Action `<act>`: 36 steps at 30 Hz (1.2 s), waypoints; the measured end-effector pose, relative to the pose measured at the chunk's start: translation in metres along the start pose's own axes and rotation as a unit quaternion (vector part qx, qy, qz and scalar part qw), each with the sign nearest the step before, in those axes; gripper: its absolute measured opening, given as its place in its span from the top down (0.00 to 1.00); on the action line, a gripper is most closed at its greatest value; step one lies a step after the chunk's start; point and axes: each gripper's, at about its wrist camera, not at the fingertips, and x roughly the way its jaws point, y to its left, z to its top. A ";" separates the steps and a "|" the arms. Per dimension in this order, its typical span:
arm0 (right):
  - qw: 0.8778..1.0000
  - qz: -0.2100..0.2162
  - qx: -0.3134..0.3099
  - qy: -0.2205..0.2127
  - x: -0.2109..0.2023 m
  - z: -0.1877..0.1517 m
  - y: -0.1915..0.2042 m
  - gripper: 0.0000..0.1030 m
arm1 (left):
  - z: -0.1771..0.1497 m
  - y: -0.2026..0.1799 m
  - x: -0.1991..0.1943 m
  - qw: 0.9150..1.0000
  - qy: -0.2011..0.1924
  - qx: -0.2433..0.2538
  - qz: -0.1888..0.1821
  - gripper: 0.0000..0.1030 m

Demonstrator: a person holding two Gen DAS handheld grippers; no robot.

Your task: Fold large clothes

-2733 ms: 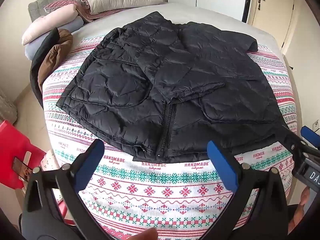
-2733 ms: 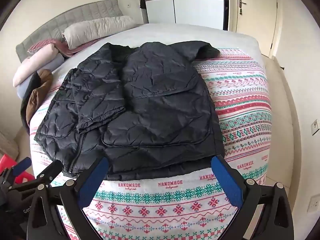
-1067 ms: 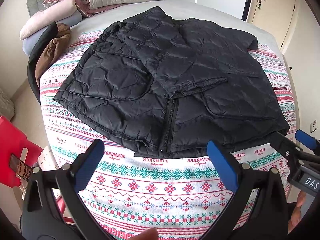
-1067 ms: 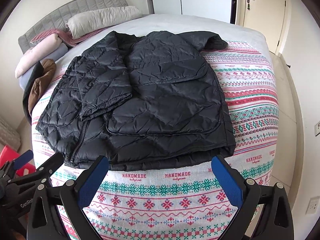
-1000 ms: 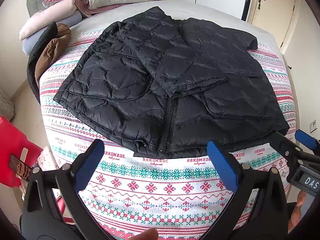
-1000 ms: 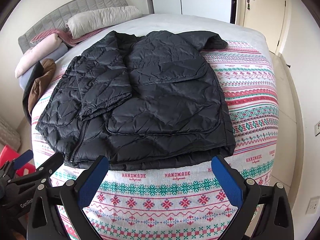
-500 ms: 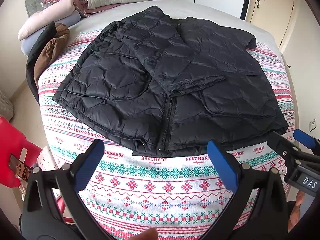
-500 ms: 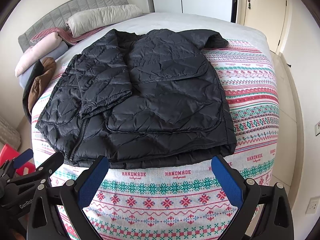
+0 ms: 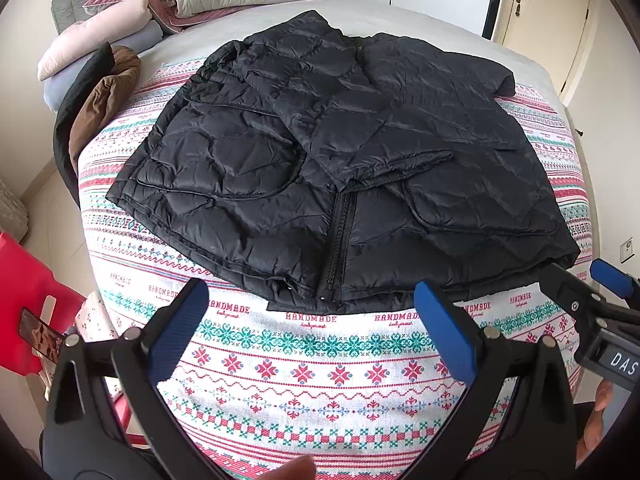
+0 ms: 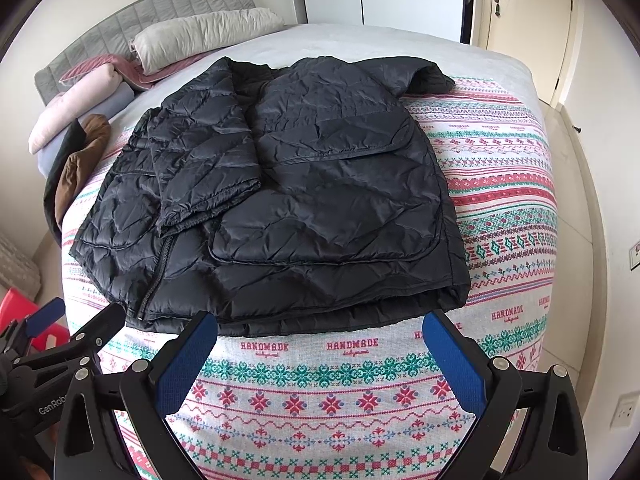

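Observation:
A black quilted puffer jacket (image 9: 340, 152) lies zipped and flat on the bed, both sleeves folded in over its front; it also shows in the right wrist view (image 10: 304, 200). My left gripper (image 9: 312, 328) is open and empty, held just before the jacket's hem near the zipper's end. My right gripper (image 10: 320, 360) is open and empty, just before the hem's right part. Each gripper shows at the edge of the other's view: the right one (image 9: 600, 300) and the left one (image 10: 60, 332).
The bed carries a patterned "handmade" blanket (image 9: 304, 360) over a grey sheet (image 10: 380, 40). Pillows and rolled bedding (image 9: 168, 4) lie at the headboard, brown and black clothes (image 9: 100, 100) at the left edge. A red stool (image 9: 24, 300) stands left; doors (image 10: 520, 20) stand beyond.
Both grippers have drifted slightly toward the jacket's hem and stayed open. The jacket has not moved.

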 end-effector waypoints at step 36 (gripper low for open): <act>0.987 0.065 0.141 -0.028 0.049 0.068 -0.141 0.00 | 0.089 0.196 0.083 0.996 -0.015 -0.091 0.020 0.01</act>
